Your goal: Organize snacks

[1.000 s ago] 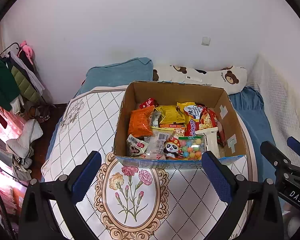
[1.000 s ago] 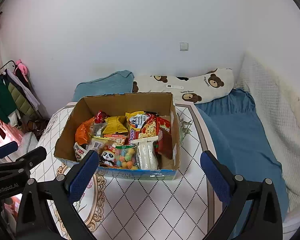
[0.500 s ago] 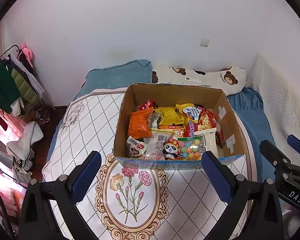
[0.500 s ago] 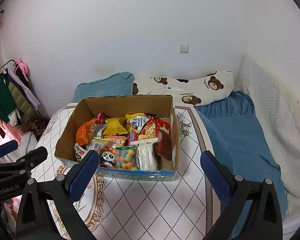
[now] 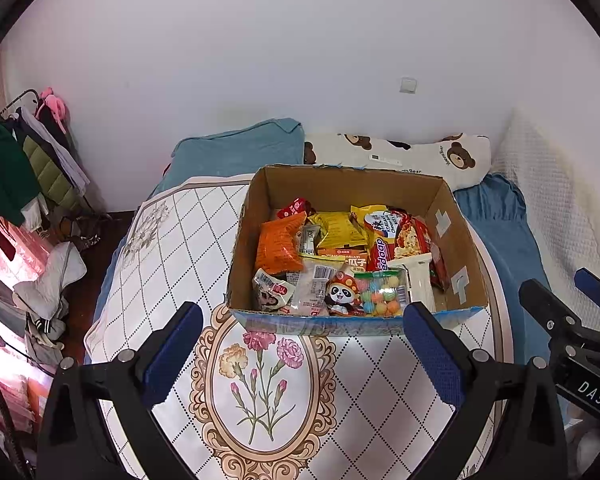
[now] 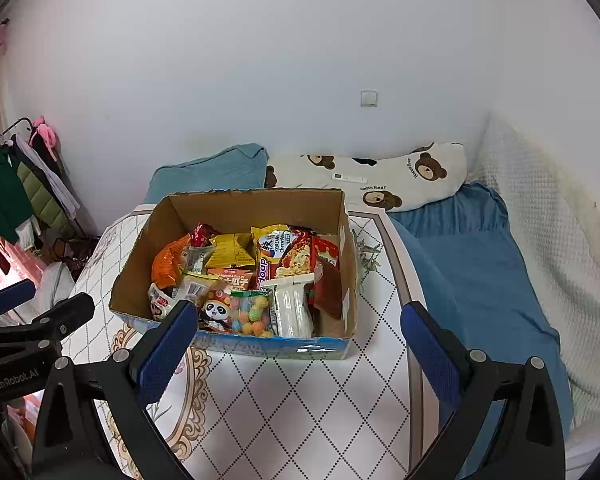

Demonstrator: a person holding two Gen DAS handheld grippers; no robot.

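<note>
An open cardboard box (image 5: 340,188) full of snack packets stands on a round white table (image 5: 172,240) with a flower print. It holds an orange bag (image 5: 278,244), a yellow bag (image 5: 338,230), a red noodle pack (image 5: 396,240), a panda candy bag (image 5: 364,294) and a white packet (image 5: 418,276). The box also shows in the right wrist view (image 6: 256,208). My left gripper (image 5: 302,356) is open and empty, in front of the box. My right gripper (image 6: 298,354) is open and empty, in front of the box's right half.
The table stands on a bed with a blue sheet (image 6: 472,280), a blue pillow (image 5: 240,152) and a bear-print pillow (image 6: 380,178) behind the box. A clothes rack (image 5: 16,168) and piled laundry are at the left. A white wall is behind.
Both grippers have drawn back and up slightly, so the box sits a little lower and farther in both views. Both stay open and empty.
</note>
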